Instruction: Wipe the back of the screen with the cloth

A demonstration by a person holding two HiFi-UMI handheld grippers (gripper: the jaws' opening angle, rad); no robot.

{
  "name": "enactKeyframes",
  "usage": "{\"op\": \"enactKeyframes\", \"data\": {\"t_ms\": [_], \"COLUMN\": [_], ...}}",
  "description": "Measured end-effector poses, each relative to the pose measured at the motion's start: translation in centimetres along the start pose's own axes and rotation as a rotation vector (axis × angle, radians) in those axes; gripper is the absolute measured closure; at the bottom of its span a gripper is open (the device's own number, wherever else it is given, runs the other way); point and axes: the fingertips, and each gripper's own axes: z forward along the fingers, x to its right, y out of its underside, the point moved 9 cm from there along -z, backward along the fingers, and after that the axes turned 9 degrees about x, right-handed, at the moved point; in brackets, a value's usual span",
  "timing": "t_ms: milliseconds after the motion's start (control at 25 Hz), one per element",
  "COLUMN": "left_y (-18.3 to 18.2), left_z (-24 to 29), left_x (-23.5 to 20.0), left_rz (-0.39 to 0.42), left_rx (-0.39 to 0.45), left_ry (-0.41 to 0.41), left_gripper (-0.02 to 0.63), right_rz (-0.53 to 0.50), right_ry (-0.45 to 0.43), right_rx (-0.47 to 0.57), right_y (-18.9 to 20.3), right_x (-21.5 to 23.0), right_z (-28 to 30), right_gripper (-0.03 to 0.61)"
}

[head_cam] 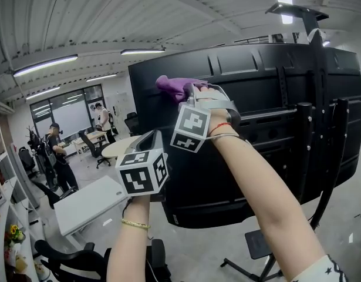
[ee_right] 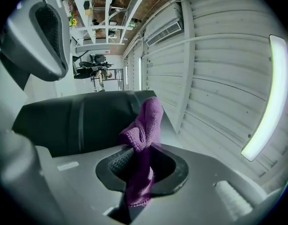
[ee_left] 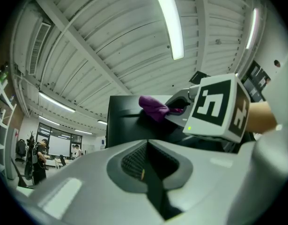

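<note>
Purple microfibre cloth [head_cam: 173,87] in my right gripper [ee_right: 141,165], jaws clamped on it, bunched end at the top edge of the big black screen's back panel [head_cam: 256,128]; I reckon to wipe from the top. Left gripper [ee_left: 148,165] jaws together, empty, held lower, clear of the stroke

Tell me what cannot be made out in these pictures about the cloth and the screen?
1. Whether the cloth presses on the screen: in the head view the right claw covers the contact; in the right gripper view the cloth itself hides it.
2. Dust or marks on the screen's back: too dark in all views.
3. Part of the screen's right side: the stand covers it in the head view.
</note>
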Motion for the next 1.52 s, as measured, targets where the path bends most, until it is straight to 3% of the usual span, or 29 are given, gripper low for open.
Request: {"op": "enactKeyframes", "data": {"t_ms": [240, 440, 680, 840, 1160, 1360, 1520], "left_y": [5.6, 11.2, 16.4, 19.3, 26.3, 28.9, 28.2], "left_z": [-1.9, -3.8, -5.9, -7.1, -10.4, -12.3, -13.6], "left_x": [0.3, 1.0, 2.5, 4.0, 6.9, 7.8, 7.9], "left_rz": [-0.024, -0.113, -0.165, -0.150, -0.100, -0.131, -0.123], "left_rx": [-0.049, -0.108, -0.158, -0.213, -0.314, -0.370, -0.346], "left_ry": [0.005, 0.006, 0.010, 0.046, 0.043, 0.059, 0.057], "left_gripper": [0.606, 0.606, 0.606, 0.606, 0.606, 0.606, 0.606], "right_rz": [0.072, -0.027, -0.046, -0.007, 0.035, 0.066, 0.217], "right_ry": [-0.139, -0.174, -0.279, -0.350, -0.517, -0.489, -0.381], "right_rx": [-0.053, -0.029, -0.020, -0.053, -0.126, -0.133, -0.108], "right_y": [0.6, 0.7, 2.8, 5.0, 7.6, 7.3, 6.8], "right_x": [-6.0, -11.6, -20.3, -25.9, -34.8, -35.1, -33.0], "right_z": [-2.5, -5.8, -10.1, -13.3, -18.3, -19.0, -20.6], "right_gripper": [0.523, 0.523, 0.523, 0.523, 0.523, 0.525, 0.525]}}
